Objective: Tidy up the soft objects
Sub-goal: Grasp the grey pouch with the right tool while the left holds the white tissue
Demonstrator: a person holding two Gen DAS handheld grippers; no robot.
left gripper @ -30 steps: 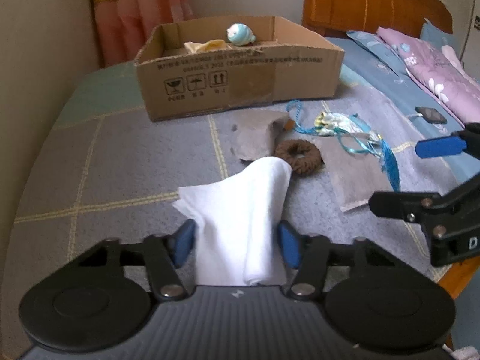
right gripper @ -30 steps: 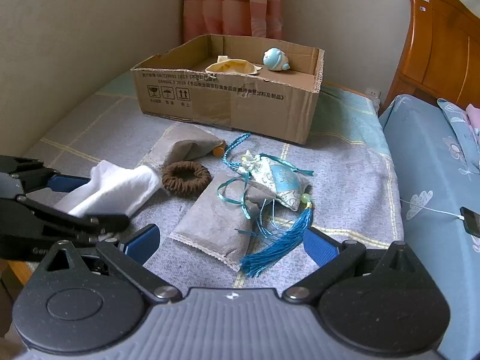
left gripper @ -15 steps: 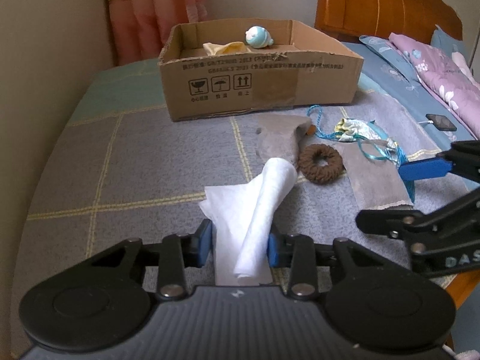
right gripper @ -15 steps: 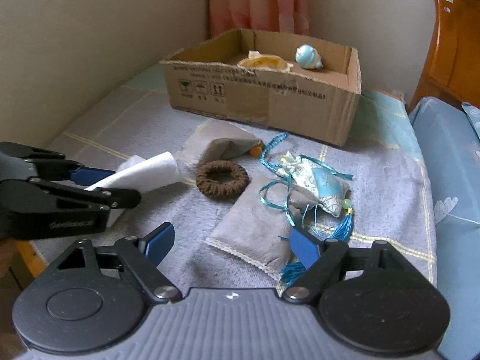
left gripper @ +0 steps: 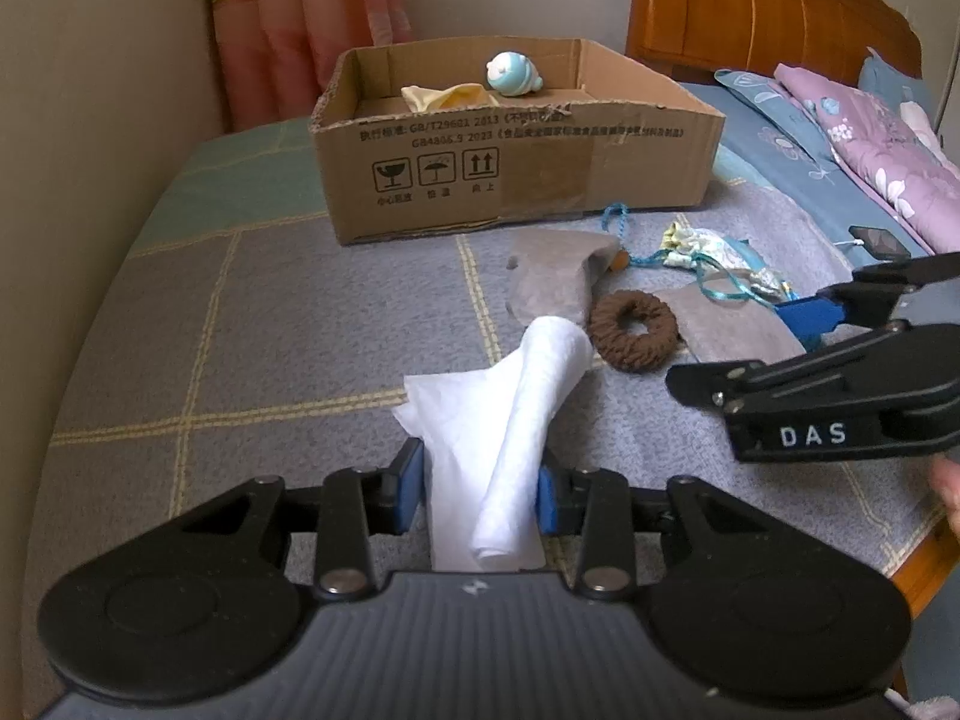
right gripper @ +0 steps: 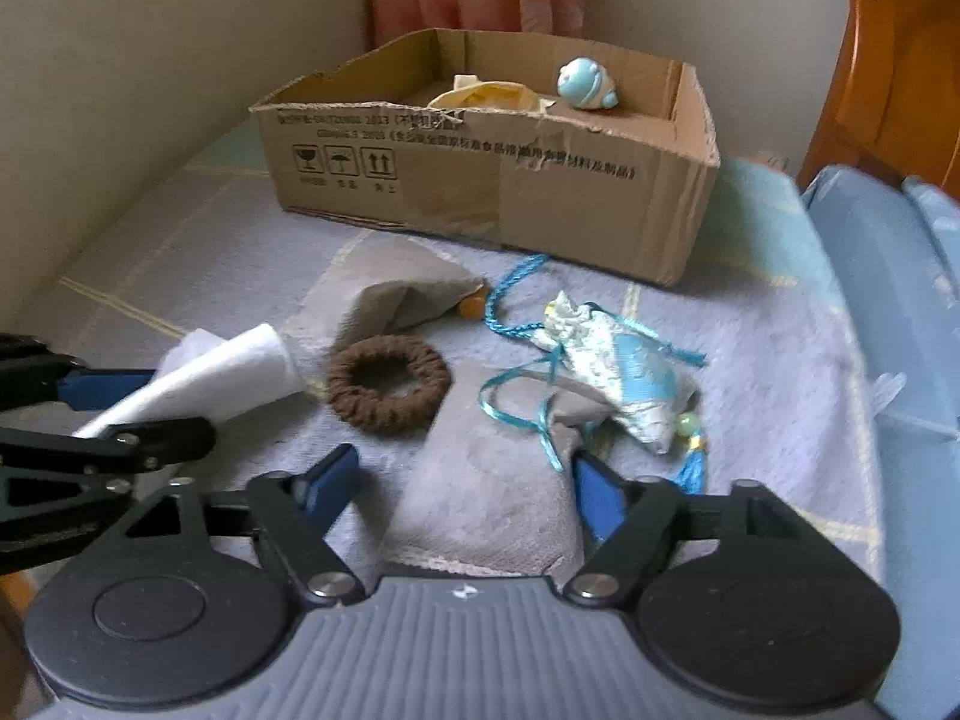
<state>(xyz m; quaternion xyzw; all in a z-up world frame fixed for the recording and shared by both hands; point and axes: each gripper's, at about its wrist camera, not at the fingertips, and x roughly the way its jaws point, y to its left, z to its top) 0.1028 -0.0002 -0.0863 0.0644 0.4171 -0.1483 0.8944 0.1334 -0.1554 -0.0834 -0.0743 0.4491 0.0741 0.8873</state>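
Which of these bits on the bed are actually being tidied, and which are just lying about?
Being tidied: white cloth, brown ring, grey pouch, tasselled sachet, cardboard box.
Lying about: phone, floral quilt, curtain.

Wooden headboard [left gripper: 768,6] stands behind the bed [left gripper: 270,324]. Curtain [left gripper: 306,18] hangs beside the wall [left gripper: 90,90]. Phone [left gripper: 879,242] lies near floral pillows [left gripper: 870,150].
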